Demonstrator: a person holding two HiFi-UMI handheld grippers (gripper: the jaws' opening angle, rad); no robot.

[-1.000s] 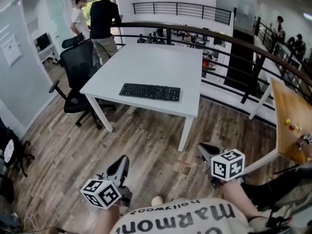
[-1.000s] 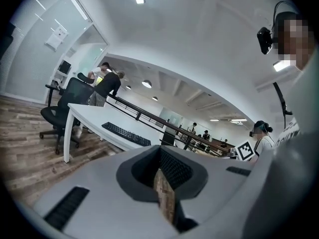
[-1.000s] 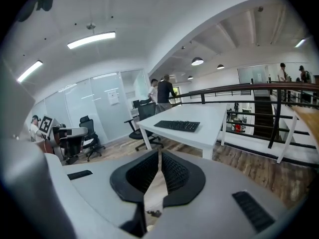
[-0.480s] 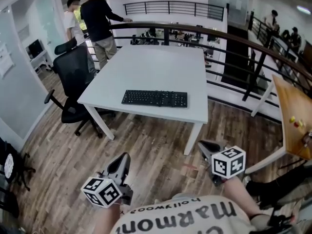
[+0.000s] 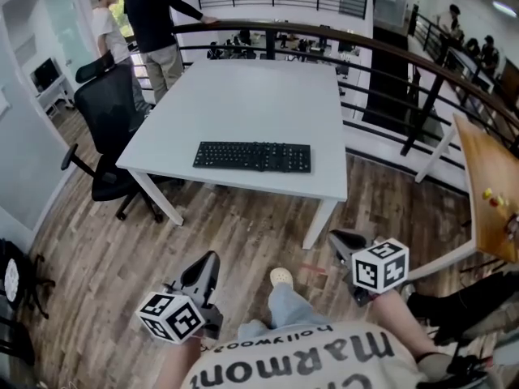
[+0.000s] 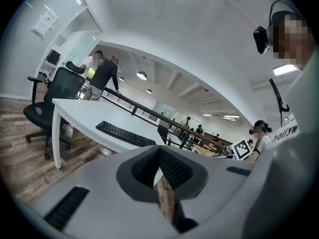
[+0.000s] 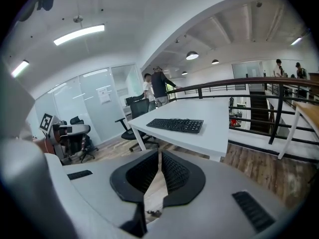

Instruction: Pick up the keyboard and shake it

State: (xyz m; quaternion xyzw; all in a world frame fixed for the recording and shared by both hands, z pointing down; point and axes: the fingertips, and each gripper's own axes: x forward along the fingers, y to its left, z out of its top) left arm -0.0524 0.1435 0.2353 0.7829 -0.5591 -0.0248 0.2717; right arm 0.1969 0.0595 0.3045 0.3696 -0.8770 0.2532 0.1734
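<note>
One keyboard (image 5: 252,156) lies flat on the white desk (image 5: 243,96), near its 6 o'clock edge and well apart from both tools. One black chair (image 5: 105,128) stands at the desk's 9 o'clock. Two people (image 5: 154,14) stand by the railing (image 5: 324,32) at 11 o'clock. Bare wood floor (image 5: 227,233) lies between desk and tools. Of the two tools, the left tool (image 5: 208,259) is at 7 o'clock and the right tool (image 5: 337,239) at 5 o'clock, each with jaws pressed together on nothing.
</note>
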